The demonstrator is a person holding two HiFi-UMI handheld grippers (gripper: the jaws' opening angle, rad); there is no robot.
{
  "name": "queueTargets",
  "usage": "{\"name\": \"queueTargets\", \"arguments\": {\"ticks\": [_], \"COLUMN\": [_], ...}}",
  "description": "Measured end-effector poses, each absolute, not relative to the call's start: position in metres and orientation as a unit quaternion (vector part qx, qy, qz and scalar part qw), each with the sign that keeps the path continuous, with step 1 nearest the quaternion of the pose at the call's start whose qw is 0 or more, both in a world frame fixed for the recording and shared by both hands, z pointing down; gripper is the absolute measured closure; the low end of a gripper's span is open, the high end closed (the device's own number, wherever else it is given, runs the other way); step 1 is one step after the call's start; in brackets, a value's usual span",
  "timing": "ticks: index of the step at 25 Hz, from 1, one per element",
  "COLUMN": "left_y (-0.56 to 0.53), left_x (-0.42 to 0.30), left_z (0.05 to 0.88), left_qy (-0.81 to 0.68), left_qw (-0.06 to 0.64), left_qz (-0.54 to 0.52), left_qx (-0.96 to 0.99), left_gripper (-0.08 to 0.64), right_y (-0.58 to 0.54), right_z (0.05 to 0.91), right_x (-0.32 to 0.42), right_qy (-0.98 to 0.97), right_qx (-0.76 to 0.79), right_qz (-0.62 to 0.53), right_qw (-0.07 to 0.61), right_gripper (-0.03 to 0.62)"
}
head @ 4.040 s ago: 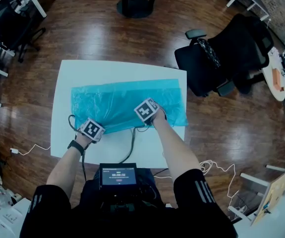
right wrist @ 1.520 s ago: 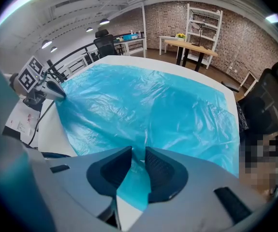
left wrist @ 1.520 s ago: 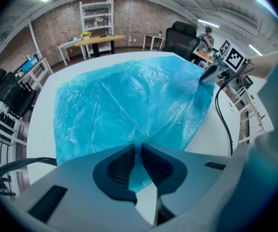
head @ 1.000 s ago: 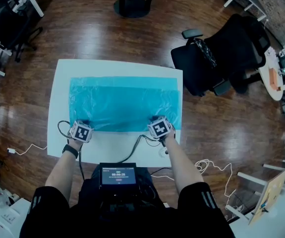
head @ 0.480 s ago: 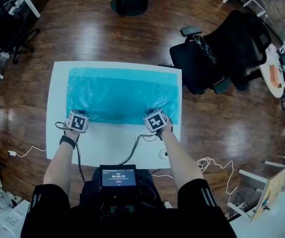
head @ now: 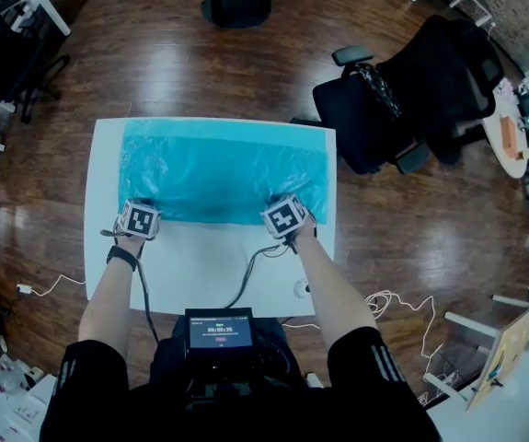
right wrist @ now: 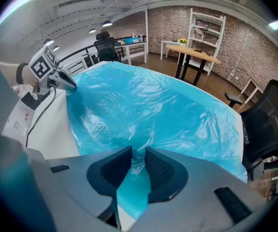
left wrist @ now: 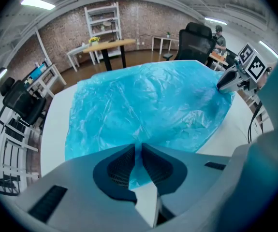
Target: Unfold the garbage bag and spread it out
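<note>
Pinched at its near corners by left gripper [left wrist: 138, 151] and right gripper [right wrist: 135, 161]: garbage bag [head: 223, 168], flat over the desk's [head: 200, 270] far half. Liable to stretch, tear or slip out if tugged apart hard.

Bag [head: 223, 168] on table [head: 190, 265] far side, chair [head: 430, 81] behind R

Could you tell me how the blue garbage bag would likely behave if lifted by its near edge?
Probably floppy: the garbage bag is thin, wrinkled film lying flat on the table. Likely light: the left gripper and right gripper hold it by small pinches. Glossy, so perhaps slippery.
</note>
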State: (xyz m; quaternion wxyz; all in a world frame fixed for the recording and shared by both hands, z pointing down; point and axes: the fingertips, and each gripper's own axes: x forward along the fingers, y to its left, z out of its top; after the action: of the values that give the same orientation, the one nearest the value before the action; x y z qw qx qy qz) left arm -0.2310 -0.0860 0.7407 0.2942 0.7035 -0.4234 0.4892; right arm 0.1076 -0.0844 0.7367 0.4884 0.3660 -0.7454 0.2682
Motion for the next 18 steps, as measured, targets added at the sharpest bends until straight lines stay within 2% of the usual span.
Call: {"name": "queueTargets", "arguments": {"ticks": [12,18], "left_y": [-0.094,-0.122], "left_x": [-0.236,-0.242], "left_z": [0.736,0.691], "left_qy": [-0.428,-0.457], "left_qw": [0.289,0.254], "left_qz": [0.497,0.48], "left_qx": [0.697,0.704], "left_gripper": [0.508,0.508], "right_y": [-0.092,-0.092], "right_z": [0.739,0.738], "right_x": [0.106,0.109], "right_qy": [-0.751,-0.752], "right_qx": [0.359,0.352], "right_qz": [0.273,0.266], "right_qw": [0.482,0.489], "right_gripper": [0.471,0.471]}}
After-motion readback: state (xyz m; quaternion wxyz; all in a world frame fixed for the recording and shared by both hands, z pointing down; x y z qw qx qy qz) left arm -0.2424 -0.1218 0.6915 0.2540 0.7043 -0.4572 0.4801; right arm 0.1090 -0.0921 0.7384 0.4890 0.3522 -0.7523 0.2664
